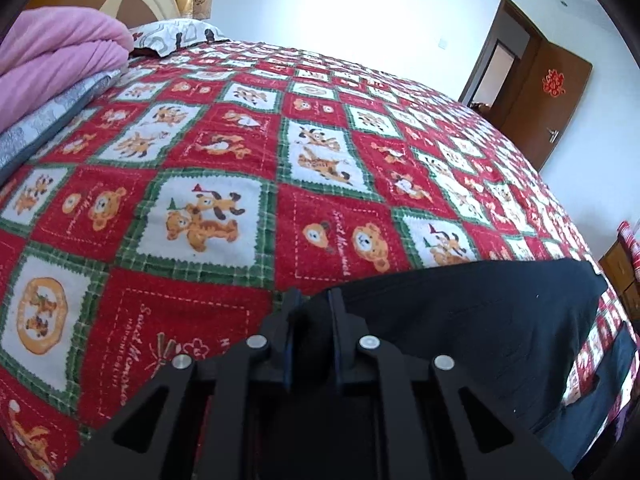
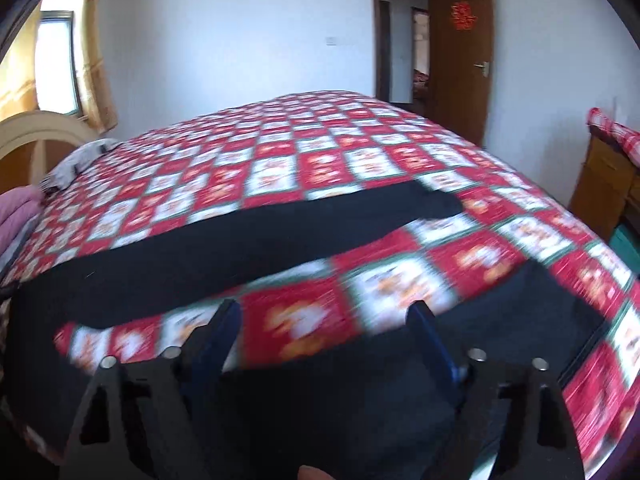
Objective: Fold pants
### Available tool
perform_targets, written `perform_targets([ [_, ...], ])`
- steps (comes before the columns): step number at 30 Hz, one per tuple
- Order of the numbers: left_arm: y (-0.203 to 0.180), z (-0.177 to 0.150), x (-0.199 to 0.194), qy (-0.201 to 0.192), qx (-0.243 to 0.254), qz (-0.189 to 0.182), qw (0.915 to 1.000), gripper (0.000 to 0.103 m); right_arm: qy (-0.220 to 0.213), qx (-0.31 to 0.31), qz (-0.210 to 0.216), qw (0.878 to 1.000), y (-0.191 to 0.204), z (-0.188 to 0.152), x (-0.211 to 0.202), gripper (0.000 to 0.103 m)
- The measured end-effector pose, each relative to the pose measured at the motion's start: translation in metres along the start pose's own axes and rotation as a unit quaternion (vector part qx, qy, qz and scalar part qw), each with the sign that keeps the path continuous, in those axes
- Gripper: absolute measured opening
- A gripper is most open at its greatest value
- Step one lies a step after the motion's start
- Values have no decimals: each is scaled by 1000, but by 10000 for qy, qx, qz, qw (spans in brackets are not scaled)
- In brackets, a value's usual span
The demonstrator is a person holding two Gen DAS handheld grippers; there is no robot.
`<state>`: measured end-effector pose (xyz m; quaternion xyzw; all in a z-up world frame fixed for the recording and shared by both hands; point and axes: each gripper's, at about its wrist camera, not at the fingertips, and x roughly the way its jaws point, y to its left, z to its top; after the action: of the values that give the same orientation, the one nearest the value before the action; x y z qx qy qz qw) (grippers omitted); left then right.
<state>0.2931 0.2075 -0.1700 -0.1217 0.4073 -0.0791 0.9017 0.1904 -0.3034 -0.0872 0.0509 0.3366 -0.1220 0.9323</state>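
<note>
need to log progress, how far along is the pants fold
Early. Done: the black pants lie spread on the bedspread, legs still apart with quilt showing between them, so no fold is visible. In hand: the left hand-held gripper is nearly closed with dark cloth between its fingers, apparently gripping the pants; the right hand-held gripper is open over the near leg, in a blurred frame. Left: every fold.

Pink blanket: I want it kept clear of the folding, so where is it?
In the left wrist view, the pink blanket lies folded at the bed's far left, beside the pillow.
</note>
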Motion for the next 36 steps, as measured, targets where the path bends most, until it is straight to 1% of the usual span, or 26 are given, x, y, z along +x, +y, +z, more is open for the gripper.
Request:
perform_targets([
  [7, -3, -2, 1, -40, 69, 151, 9999, 15, 112, 288, -483, 9984, -76, 71, 53, 83],
  [9, -1, -3, 1, -73, 15, 130, 9999, 15, 231, 487, -492, 9973, -94, 88, 73, 83],
  [12, 0, -4, 2, -85, 3, 149, 9999, 15, 582, 868, -301, 9941, -119, 107, 112, 81],
  [13, -1, -4, 2, -88, 26, 175, 9998, 15, 663, 971, -309, 9926, -126, 113, 126, 81],
  [15, -2, -4, 3, -100, 70, 229, 9997, 15, 835, 1025, -298, 9908, -133, 120, 149, 81],
  [18, -2, -4, 4, -104, 89, 249, 9996, 15, 938, 1193, -270, 9880, -143, 127, 177, 81],
  [23, -5, -4, 6, -63, 117, 303, 9995, 15, 1027, 997, -444, 9887, -146, 138, 215, 81],
  [26, -6, -4, 7, -65, 163, 353, 9992, 15, 1240, 986, -318, 9869, -151, 141, 237, 81],
  [28, -6, -4, 7, -63, 177, 371, 9991, 15, 1311, 960, -326, 9862, -154, 142, 249, 81],
  [30, -6, -4, 8, -64, 178, 377, 9991, 15, 1407, 821, -288, 9862, -152, 142, 257, 81],
  [31, -6, -4, 8, -64, 180, 380, 9991, 15, 1444, 747, -263, 9863, -150, 141, 259, 78],
  [32, -6, -4, 8, -66, 188, 387, 9991, 15, 1469, 693, -231, 9865, -148, 141, 260, 74],
  [34, -6, -4, 8, -65, 203, 402, 9990, 15, 1531, 573, -87, 9865, -144, 141, 260, 46],
  [35, -7, -4, 8, -63, 207, 409, 9989, 15, 1557, 579, 17, 9861, -144, 141, 259, 39],
  [36, -7, -4, 8, -62, 208, 411, 9989, 15, 1582, 645, 128, 9852, -145, 140, 258, 25],
])
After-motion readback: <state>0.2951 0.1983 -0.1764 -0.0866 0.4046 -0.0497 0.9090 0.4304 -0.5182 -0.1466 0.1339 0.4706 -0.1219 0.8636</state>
